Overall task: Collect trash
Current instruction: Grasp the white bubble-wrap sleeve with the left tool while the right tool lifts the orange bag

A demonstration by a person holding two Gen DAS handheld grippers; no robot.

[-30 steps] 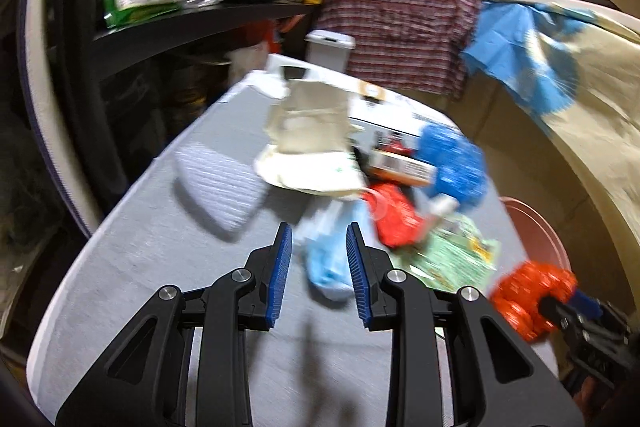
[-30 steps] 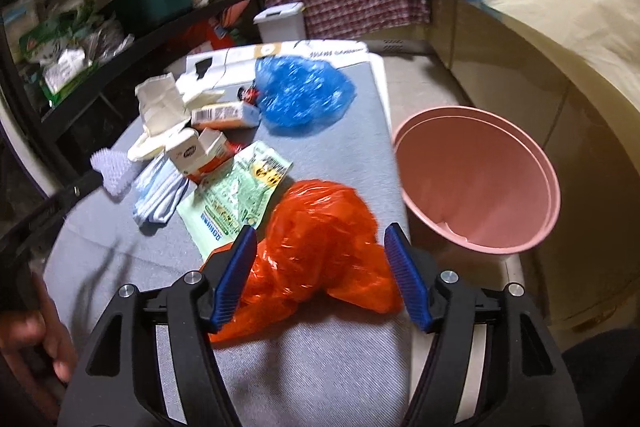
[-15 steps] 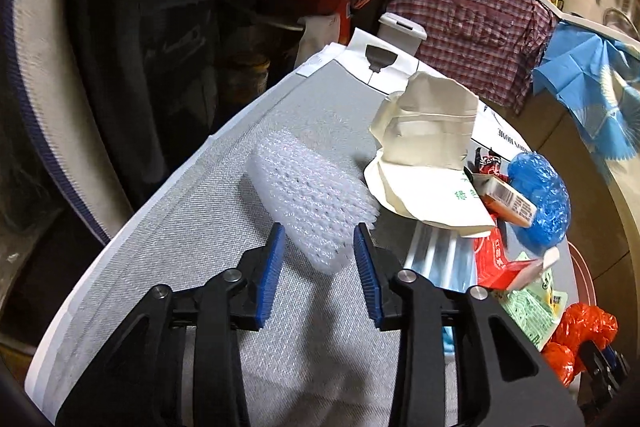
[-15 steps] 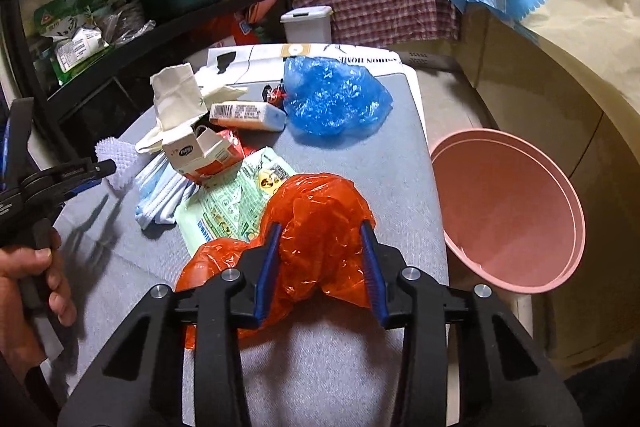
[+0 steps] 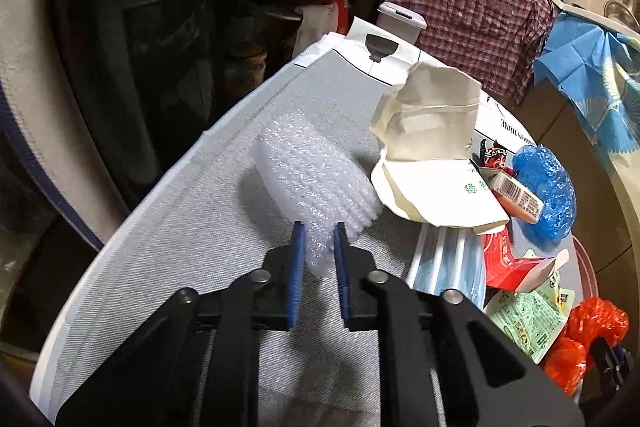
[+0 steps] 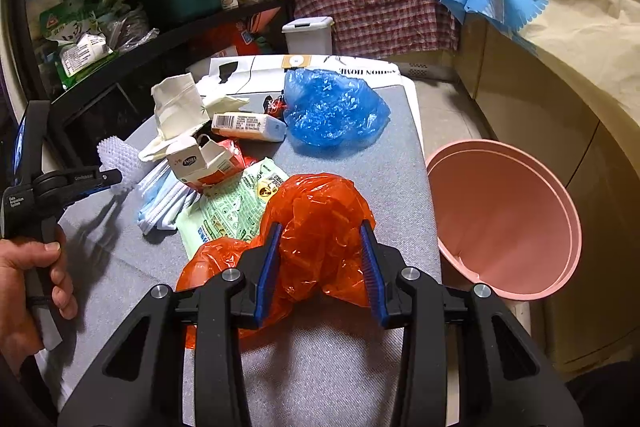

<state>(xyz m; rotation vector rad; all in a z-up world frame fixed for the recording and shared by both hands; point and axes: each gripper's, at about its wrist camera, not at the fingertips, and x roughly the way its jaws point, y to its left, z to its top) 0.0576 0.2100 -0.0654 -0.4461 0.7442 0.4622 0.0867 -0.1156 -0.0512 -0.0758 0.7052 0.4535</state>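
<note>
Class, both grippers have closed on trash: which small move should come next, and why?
Probably lift the right hand-held gripper, clamped on the crumpled orange plastic bag, sideways over the pink plastic bin beside the table; the left only pinches the white bubble wrap's corner.

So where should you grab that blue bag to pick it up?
Grab the crumpled top of the blue bag, coming down from above. It lies in a loose, puffy heap on the table, so its raised folds pinch easily, while its edges lie flat against the surface.
</note>
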